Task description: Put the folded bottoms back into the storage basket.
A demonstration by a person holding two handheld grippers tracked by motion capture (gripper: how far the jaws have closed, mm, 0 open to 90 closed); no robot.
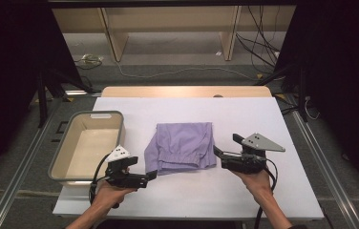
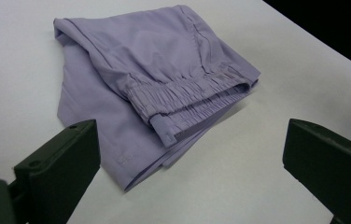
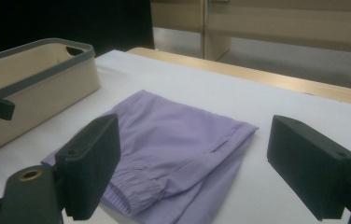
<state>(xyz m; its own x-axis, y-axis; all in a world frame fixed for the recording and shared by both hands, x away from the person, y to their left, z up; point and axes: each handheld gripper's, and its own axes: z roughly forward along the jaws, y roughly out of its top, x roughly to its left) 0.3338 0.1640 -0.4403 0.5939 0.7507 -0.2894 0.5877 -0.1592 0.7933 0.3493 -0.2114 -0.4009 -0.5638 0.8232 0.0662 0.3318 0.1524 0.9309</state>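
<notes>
**Folded lilac shorts between two open tools: soft cloth, best taken at the waistband**

From the high view we see the folded purple shorts [image 1: 182,147] lying in the middle of the white surface [image 1: 244,200], with the beige bin [image 1: 68,138] standing at the left, apart from the cloth; the left tool [image 1: 145,177] sits just beside the near left corner of the garment and the right tool [image 1: 223,155] just beside its right edge, each held in a hand; both show their jaws apart and neither is clamped on anything.

In the left gripper view we look between two parted black jaws at the shorts [image 2: 150,84]; the gathered elastic waistband [image 2: 187,100] runs along the near edge of the fold, thick and ridged, while the lower layers fan out flat beneath it; we judge the fabric light, limp and thin, so a single pinch would likely lift one layer and let the fold slide open; the waistband, being bulkier, looks the surest place to bite.

In the right gripper view the jaws again stand wide apart with the shorts [image 3: 183,140] lying flat beyond them and the bin [image 3: 38,74] farther left; the folded right edge [image 3: 246,133] lies smooth; we think a grip there should catch all layers together, paired with one at the opposite side, since the cloth will sag between two holds.
</notes>
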